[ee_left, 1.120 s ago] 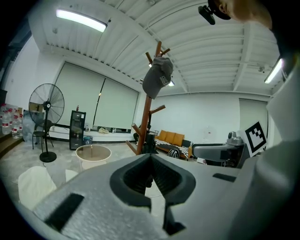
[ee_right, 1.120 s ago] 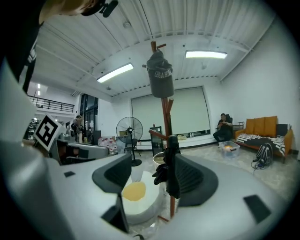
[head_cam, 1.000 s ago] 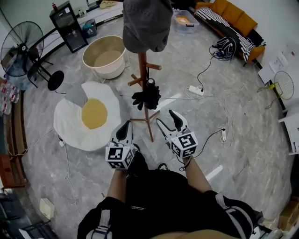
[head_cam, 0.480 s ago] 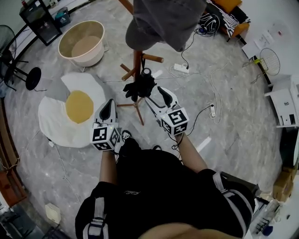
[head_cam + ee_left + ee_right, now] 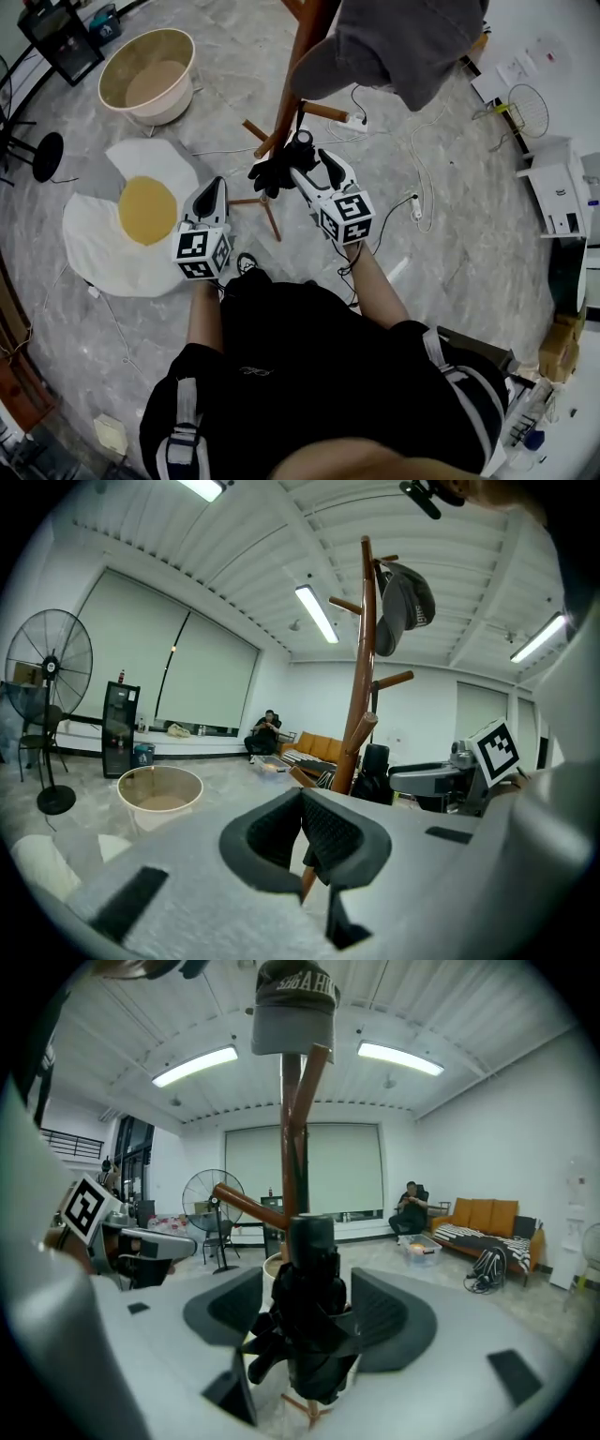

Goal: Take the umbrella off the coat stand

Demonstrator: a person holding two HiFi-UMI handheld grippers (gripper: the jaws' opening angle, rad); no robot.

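Note:
A folded black umbrella [image 5: 278, 171] hangs from a peg of the brown wooden coat stand [image 5: 302, 56], which carries a grey cap [image 5: 403, 42] on top. My right gripper [image 5: 307, 165] reaches the umbrella. In the right gripper view the umbrella [image 5: 309, 1335] hangs between the jaws of my right gripper [image 5: 309, 1314]. The jaws are opening and the pads stand clear of it on both sides. My left gripper [image 5: 214, 190] is to the left of the stand, apart from it. Its pads meet on nothing in the left gripper view [image 5: 302, 829], with the stand [image 5: 361, 667] behind.
A beige tub [image 5: 148, 80] and an egg-shaped rug [image 5: 122, 216] lie on the floor to the left. A power strip and cables [image 5: 417, 211] trail to the right. A fan base [image 5: 42, 155] stands far left. A person sits by a sofa [image 5: 487, 1218].
Both grippers have moved forward to the coat stand. The right one now has the umbrella between its jaws. The stand and cap loom larger in the head view.

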